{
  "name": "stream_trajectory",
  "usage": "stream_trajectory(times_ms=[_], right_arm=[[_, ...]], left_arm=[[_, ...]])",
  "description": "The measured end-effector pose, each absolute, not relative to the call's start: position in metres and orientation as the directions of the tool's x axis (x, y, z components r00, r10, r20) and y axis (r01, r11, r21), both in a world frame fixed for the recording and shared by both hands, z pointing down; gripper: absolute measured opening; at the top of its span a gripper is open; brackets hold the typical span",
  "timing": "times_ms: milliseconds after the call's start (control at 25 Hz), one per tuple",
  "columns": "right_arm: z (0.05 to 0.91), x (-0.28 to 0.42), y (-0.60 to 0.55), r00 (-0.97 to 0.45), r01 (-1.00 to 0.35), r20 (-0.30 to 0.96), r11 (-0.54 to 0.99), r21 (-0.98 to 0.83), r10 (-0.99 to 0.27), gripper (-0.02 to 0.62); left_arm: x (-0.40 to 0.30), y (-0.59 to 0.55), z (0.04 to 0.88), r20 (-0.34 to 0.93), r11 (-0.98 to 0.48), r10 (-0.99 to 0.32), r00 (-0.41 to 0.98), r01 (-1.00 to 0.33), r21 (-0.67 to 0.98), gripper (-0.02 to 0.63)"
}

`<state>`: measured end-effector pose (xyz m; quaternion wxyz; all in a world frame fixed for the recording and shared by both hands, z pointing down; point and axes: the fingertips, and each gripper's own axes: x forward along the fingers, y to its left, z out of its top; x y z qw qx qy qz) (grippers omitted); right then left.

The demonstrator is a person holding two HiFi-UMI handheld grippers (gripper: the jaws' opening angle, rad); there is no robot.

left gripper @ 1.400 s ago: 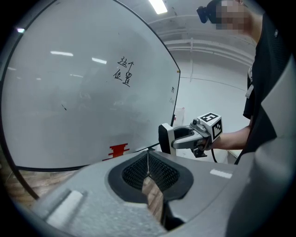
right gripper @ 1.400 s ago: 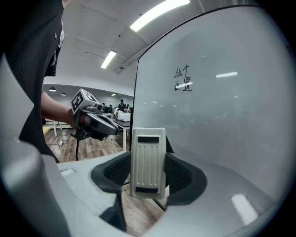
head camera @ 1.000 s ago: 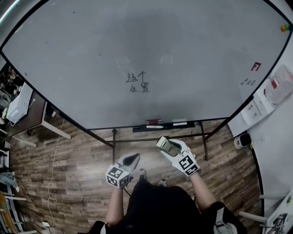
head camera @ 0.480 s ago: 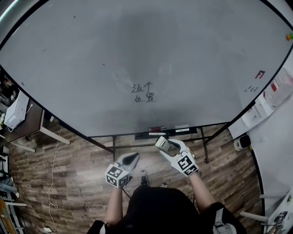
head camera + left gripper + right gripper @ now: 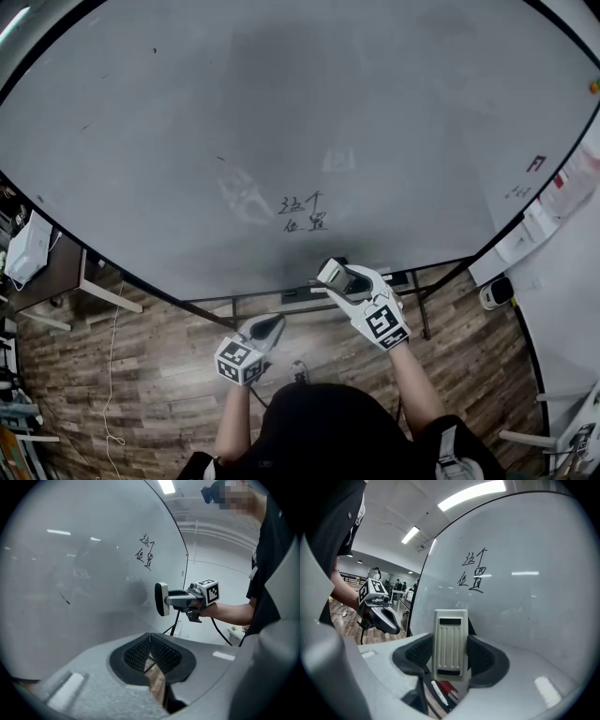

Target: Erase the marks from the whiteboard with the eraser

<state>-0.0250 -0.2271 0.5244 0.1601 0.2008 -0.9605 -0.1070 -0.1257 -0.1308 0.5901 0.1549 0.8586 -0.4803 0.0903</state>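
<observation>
A big whiteboard [image 5: 281, 112] fills the head view, with dark handwritten marks [image 5: 304, 212] low at its middle. My right gripper [image 5: 337, 277] is shut on a beige ribbed eraser [image 5: 451, 642], held just below those marks [image 5: 474, 570] and a short way off the board. The eraser [image 5: 332, 275] faces the board's lower edge. My left gripper [image 5: 267, 327] hangs lower and to the left, shut with nothing in it; its pads [image 5: 151, 652] meet. The left gripper view shows the right gripper [image 5: 161, 599] holding the eraser.
A tray under the board holds markers [image 5: 443, 688]. The board stands on a dark metal frame [image 5: 419, 302] over a wood floor [image 5: 141, 375]. A table [image 5: 52, 272] is at the left; papers [image 5: 553, 197] hang on the wall at the right.
My right gripper has risen with the eraser toward the board's lower edge, closer to the marks. The head has tilted, so the board sits lower in view. The left gripper has stayed put.
</observation>
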Motion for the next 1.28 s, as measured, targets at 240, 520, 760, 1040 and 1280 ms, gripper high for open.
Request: stream_trajectory(times_ms=[240, 520, 760, 1040, 1280], right_arm=[[0.476, -0.042, -0.25, -0.865, -0.381, 0.191, 0.855, 0.352, -0.464, 0.232], [0.439, -0.041, -0.257, -0.847, -0.424, 0.129, 0.802, 0.421, -0.515, 0.232], [0.414, -0.026, -0.269, -0.824, -0.462, 0.087, 0.751, 0.472, -0.561, 0.232], [0.38, -0.012, -0.27, -0.797, -0.497, 0.035, 0.687, 0.53, -0.603, 0.232], [0.362, -0.01, -0.273, -0.796, -0.508, 0.005, 0.671, 0.54, -0.606, 0.231]], left_arm=[[-0.135, -0.15, 0.583, 0.3, -0.525, -0.778, 0.552, -0.833, 0.173, 0.014], [-0.14, -0.164, 0.584, 0.295, -0.552, -0.762, 0.576, -0.817, 0.167, 0.014], [-0.138, -0.166, 0.587, 0.304, -0.564, -0.747, 0.591, -0.806, 0.181, 0.014], [-0.134, -0.171, 0.585, 0.289, -0.578, -0.742, 0.605, -0.796, 0.183, 0.014], [-0.138, -0.17, 0.587, 0.291, -0.572, -0.745, 0.6, -0.799, 0.185, 0.014]])
